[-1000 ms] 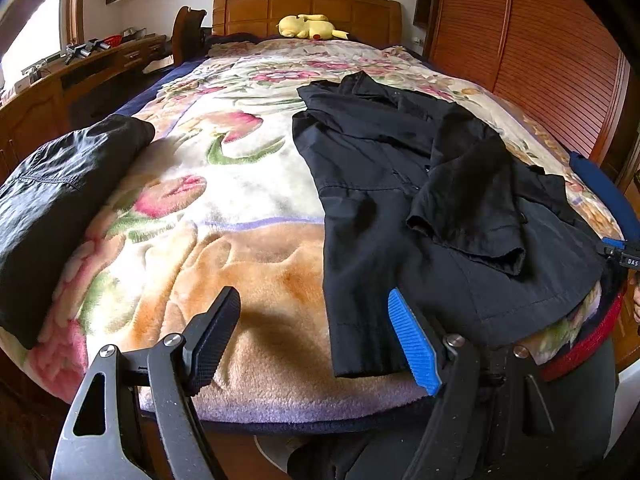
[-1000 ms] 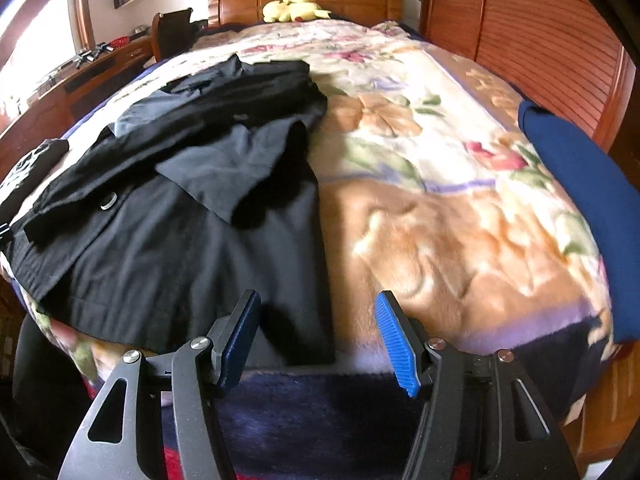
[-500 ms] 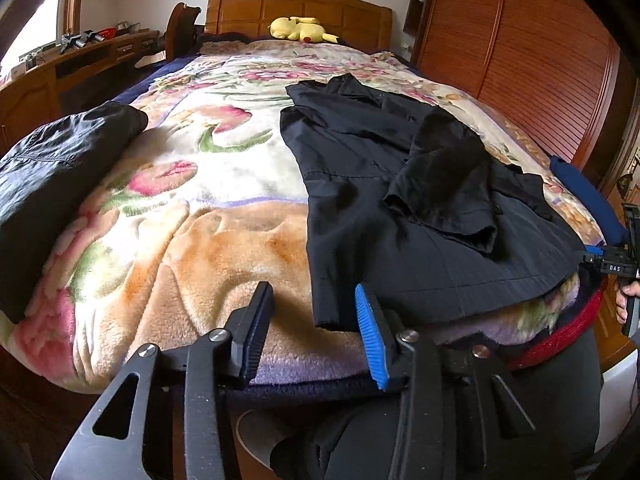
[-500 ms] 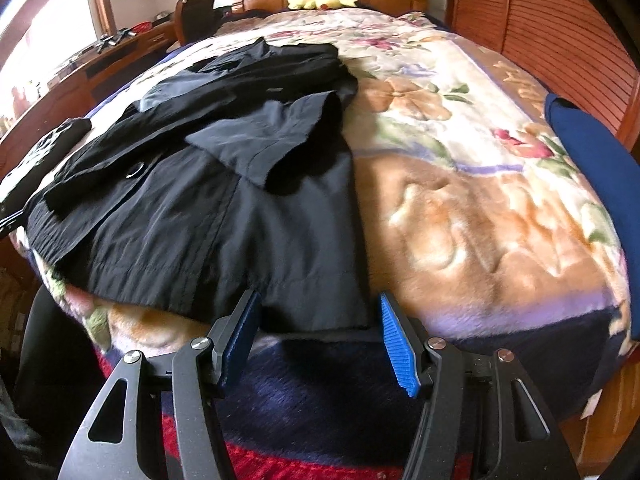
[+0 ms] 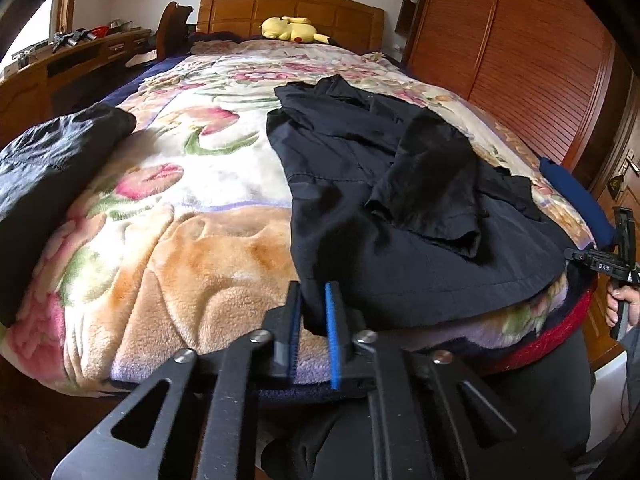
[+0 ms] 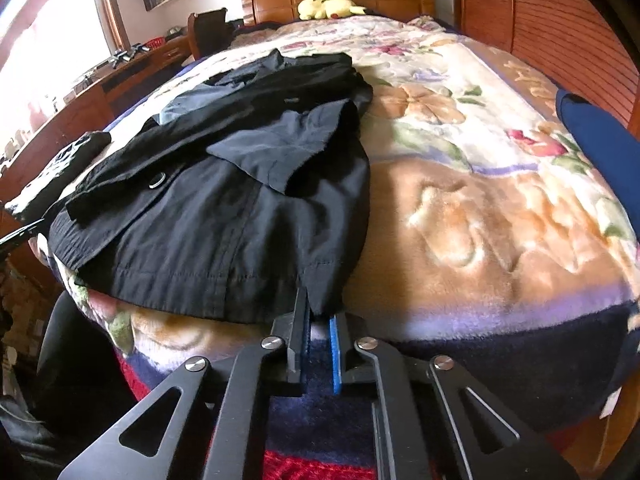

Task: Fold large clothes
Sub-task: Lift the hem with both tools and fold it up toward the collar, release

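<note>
A black coat (image 5: 380, 200) lies lengthwise on the floral blanket (image 5: 180, 240), one sleeve folded across its front. Its hem hangs at the near edge of the bed. My left gripper (image 5: 314, 312) is closing tight on the hem's left corner, and the cloth is pinched between the blue pads. In the right wrist view the same coat (image 6: 240, 200) shows a button on its left side. My right gripper (image 6: 318, 314) is closing on the hem's right corner, with the fabric tip caught between its pads.
A folded dark garment (image 5: 48, 160) sits at the bed's left edge and a blue item (image 6: 600, 152) at its right edge. A yellow plush (image 5: 292, 28) rests by the headboard. A wooden wardrobe stands on the right and a desk on the left. A hand (image 5: 620, 304) shows at the right.
Both grippers came in to the coat's hem corners and shut on them. One second ago both stood open short of the cloth.
</note>
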Demonstrator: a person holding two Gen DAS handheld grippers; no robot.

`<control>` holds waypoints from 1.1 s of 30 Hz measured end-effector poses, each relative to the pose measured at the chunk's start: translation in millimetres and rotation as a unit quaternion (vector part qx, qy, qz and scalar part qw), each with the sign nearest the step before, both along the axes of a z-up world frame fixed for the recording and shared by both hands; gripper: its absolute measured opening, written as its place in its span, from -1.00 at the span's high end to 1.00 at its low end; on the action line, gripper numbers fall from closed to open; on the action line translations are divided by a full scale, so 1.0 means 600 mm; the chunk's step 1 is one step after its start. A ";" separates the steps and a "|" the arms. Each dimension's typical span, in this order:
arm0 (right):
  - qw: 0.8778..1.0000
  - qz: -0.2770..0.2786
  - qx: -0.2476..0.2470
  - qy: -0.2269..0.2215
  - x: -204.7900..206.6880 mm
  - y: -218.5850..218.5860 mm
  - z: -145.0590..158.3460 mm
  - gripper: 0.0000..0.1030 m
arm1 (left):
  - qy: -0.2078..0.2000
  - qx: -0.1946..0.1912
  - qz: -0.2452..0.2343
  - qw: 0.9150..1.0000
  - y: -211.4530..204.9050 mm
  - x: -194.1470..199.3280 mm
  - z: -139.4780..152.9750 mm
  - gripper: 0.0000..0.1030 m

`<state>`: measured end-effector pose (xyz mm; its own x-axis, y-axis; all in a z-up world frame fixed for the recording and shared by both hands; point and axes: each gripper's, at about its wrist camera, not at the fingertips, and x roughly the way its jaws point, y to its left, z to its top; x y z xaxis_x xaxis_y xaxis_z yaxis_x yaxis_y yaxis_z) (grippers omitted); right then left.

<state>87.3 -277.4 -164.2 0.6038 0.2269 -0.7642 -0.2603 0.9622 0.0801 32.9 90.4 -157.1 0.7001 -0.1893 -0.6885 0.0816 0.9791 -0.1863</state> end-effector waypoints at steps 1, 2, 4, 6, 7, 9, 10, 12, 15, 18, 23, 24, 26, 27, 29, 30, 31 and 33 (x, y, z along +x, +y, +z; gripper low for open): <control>1.000 0.000 0.000 -0.007 -0.002 0.003 0.003 0.88 | -0.006 0.003 -0.002 1.000 -0.003 -0.002 0.007 0.87; 1.000 -0.001 0.002 -0.016 -0.005 0.005 0.007 0.89 | -0.012 0.005 -0.003 1.000 -0.005 -0.005 0.014 0.89; 0.999 -0.002 0.006 -0.038 -0.012 0.009 0.020 0.90 | -0.028 0.006 -0.004 1.000 -0.009 -0.010 0.029 0.91; 0.998 -0.002 0.009 -0.059 -0.017 0.011 0.037 0.91 | -0.047 0.005 -0.007 0.999 -0.014 -0.014 0.051 0.92; 0.997 -0.003 0.011 -0.072 -0.020 0.013 0.049 0.92 | -0.059 0.006 -0.009 0.998 -0.018 -0.017 0.065 0.92; 0.995 -0.001 0.015 -0.097 -0.030 0.016 0.076 0.92 | -0.078 0.009 -0.015 0.997 -0.025 -0.021 0.091 0.93; 0.993 0.001 0.014 -0.113 -0.036 0.020 0.094 0.93 | -0.089 0.012 -0.019 0.996 -0.030 -0.022 0.108 0.93; 0.990 0.007 0.015 -0.142 -0.050 0.024 0.127 0.93 | -0.108 0.014 -0.026 0.994 -0.037 -0.026 0.138 0.93; 0.985 0.015 0.020 -0.171 -0.068 0.031 0.177 0.94 | -0.139 0.018 -0.033 0.990 -0.046 -0.037 0.192 0.94; 0.980 0.019 0.026 -0.196 -0.089 0.031 0.223 0.94 | -0.163 0.016 -0.037 0.986 -0.047 -0.046 0.236 0.94; 0.971 0.015 0.026 -0.236 -0.138 0.010 0.283 0.95 | -0.203 0.024 -0.033 0.978 -0.040 -0.078 0.304 0.94; 0.969 0.014 0.028 -0.244 -0.151 0.004 0.295 0.95 | -0.211 0.025 -0.033 0.977 -0.039 -0.086 0.316 0.94; 0.965 0.014 0.026 -0.261 -0.178 -0.005 0.317 0.95 | -0.226 0.028 -0.034 0.973 -0.036 -0.105 0.336 0.94; 0.963 0.013 0.025 -0.268 -0.199 -0.003 0.322 0.95 | -0.231 0.030 -0.034 0.972 -0.037 -0.111 0.341 0.94; 0.960 0.015 0.024 -0.280 -0.227 -0.008 0.339 0.95 | -0.240 0.027 -0.037 0.970 -0.036 -0.127 0.352 0.94; 0.958 0.016 0.025 -0.285 -0.243 -0.010 0.348 0.95 | -0.243 0.026 -0.037 0.969 -0.035 -0.133 0.355 0.94; 0.956 0.018 0.025 -0.290 -0.260 -0.012 0.356 0.95 | -0.249 0.024 -0.037 0.968 -0.033 -0.142 0.362 0.94; 0.954 0.022 0.030 -0.299 -0.283 -0.014 0.371 0.95 | -0.258 0.019 -0.036 0.965 -0.027 -0.157 0.374 0.94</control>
